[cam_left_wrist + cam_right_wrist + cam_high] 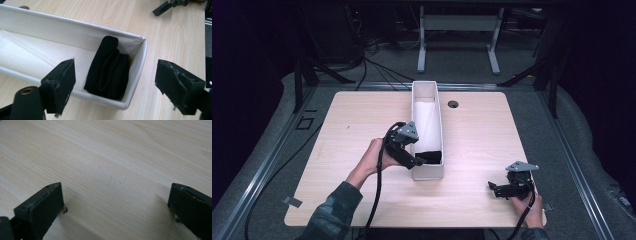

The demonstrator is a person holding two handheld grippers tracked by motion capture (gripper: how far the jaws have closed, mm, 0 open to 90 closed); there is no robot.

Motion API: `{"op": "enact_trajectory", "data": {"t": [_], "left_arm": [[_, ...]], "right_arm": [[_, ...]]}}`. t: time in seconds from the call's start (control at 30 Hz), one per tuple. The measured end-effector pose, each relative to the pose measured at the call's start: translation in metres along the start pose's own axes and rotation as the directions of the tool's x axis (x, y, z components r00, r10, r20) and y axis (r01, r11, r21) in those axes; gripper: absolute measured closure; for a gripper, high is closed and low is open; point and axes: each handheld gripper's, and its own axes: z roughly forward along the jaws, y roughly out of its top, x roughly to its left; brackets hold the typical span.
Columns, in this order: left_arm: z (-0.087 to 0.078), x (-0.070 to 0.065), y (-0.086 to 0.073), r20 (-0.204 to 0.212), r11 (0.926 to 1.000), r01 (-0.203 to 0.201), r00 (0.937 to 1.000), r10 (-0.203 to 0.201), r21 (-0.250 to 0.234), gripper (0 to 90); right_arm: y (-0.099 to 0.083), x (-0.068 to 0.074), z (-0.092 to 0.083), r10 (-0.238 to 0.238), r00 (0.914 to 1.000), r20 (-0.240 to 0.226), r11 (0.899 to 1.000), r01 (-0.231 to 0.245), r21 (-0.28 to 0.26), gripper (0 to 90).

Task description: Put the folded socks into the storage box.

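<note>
Our left gripper [115, 82] hangs wide open over the near end of the white box [136, 75], the folded black cloth [108, 70] lying free inside. Our right gripper [115, 202], wide and empty, rests over bare table [112, 157], out of the way.

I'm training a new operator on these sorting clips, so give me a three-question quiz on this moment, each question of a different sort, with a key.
1. True or false: the left gripper has its fingers clamped on the black folded cloth.
2. Where does the black folded cloth lie? A) on the bare table B) at the near end of the white box C) between the fingers of the right gripper
3. Fill in: the right gripper hovers open over the wooden ____.

Key
1. False: the fingers stand apart and the cloth rests in the box beyond them.
2. B
3. table
</note>
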Motion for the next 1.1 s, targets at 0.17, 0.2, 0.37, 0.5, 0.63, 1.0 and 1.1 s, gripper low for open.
{"op": "enact_trajectory", "data": {"t": [0.17, 0.2, 0.37, 0.5, 0.63, 1.0, 1.1], "left_arm": [[-0.016, 0.000, -0.007, -0.038, 0.9997, 0.010, 0.9992, -0.011, -0.023, 15.3], [-0.019, 0.000, -0.009, -0.049, 0.9995, 0.012, 0.9987, -0.013, -0.030, 15.0], [-0.034, -0.001, -0.021, -0.086, 0.9983, 0.026, 0.9958, -0.031, -0.052, 12.4], [-0.043, -0.001, -0.031, -0.110, 0.9991, 0.025, 0.9935, -0.029, -0.035, 8.7], [-0.050, -0.002, -0.044, -0.135, 0.9988, 0.033, 0.9902, -0.038, -0.036, 5.6], [-0.067, -0.009, -0.086, -0.192, 0.9946, 0.092, 0.9764, -0.100, -0.048, 0.4], [-0.068, -0.011, -0.097, -0.206, 0.9935, 0.102, 0.9724, -0.110, -0.050, 0.1]], "right_arm": [[0.000, 0.000, 0.000, 0.000, 1.0000, 0.000, 1.000, 0.000, 0.000, 0.0], [0.000, 0.000, 0.000, 0.000, 1.0000, 0.000, 1.000, 0.000, 0.000, 0.0], [0.000, 0.000, 0.000, 0.001, 1.0000, 0.001, 1.000, -0.001, 0.000, 0.0], [0.000, 0.000, 0.000, 0.001, 1.0000, 0.001, 1.000, -0.001, 0.000, 0.0], [0.000, 0.000, 0.000, 0.003, 1.0000, 0.001, 1.000, -0.003, 0.002, 0.0], [0.000, 0.000, 0.000, 0.005, 1.0000, 0.000, 1.000, -0.005, 0.002, 0.0], [0.000, 0.000, 0.000, 0.005, 1.0000, -0.001, 1.000, -0.005, 0.002, 0.0]]}}
